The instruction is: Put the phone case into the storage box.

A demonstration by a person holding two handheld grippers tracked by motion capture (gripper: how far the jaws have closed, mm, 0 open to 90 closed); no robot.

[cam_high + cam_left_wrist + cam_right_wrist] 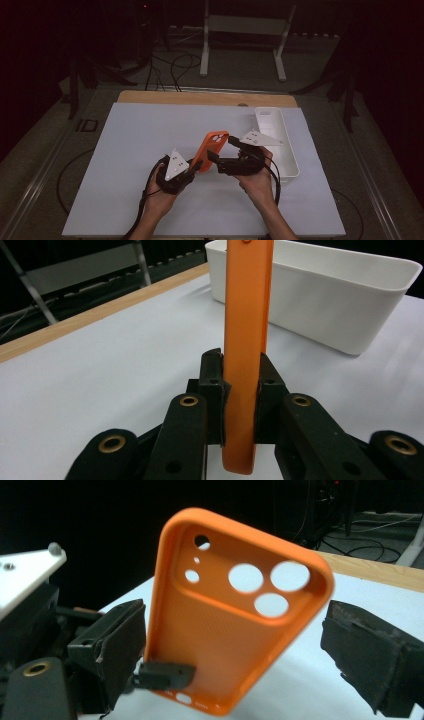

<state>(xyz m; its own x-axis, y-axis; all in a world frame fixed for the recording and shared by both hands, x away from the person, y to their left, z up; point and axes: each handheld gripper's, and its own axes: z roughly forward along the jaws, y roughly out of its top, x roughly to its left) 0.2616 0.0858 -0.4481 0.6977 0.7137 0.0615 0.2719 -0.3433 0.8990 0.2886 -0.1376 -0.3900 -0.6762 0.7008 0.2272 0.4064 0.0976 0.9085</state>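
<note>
An orange phone case with camera cut-outs stands tilted above the white table top. My left gripper is shut on its lower end; in the left gripper view the case rises edge-on between the pressed pads of that gripper. My right gripper comes in from the right with its jaws wide apart on either side of the case. In the right gripper view the hollow inside of the case faces the camera, and the right gripper stands open, its pads off the case's sides.
A long white bin lies at the table's right side, close behind the right hand, and shows as a white bin beyond the case. The white table top has a wooden strip along its far edge.
</note>
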